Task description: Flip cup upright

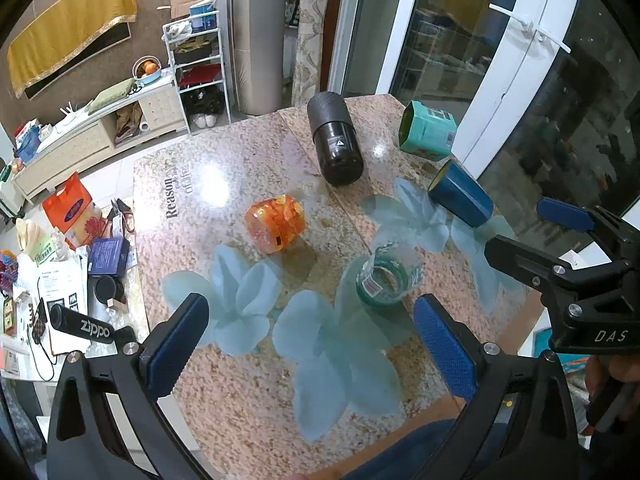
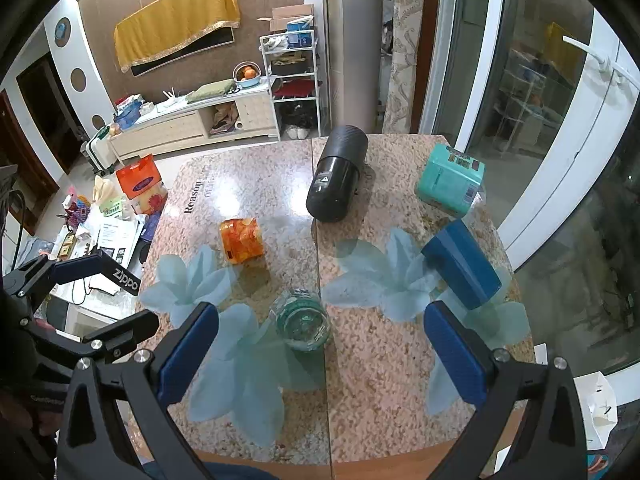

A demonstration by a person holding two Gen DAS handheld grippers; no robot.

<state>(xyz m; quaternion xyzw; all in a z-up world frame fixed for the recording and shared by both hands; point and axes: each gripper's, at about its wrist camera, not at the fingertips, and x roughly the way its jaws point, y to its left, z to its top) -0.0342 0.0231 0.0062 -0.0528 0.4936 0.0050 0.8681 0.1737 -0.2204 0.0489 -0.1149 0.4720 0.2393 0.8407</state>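
While lying tipped, the clear cup (image 2: 300, 320) shows green print.

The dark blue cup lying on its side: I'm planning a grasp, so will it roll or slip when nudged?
The dark blue cup lies on its side on the glossy patterned tabletop, so it will probably roll, likely curving since it looks tapered. Its smooth wall may slip. It is probably light.

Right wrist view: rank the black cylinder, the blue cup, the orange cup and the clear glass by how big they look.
1. black cylinder
2. blue cup
3. clear glass and orange cup: look alike; the glass sits nearer the camera, so unranked.
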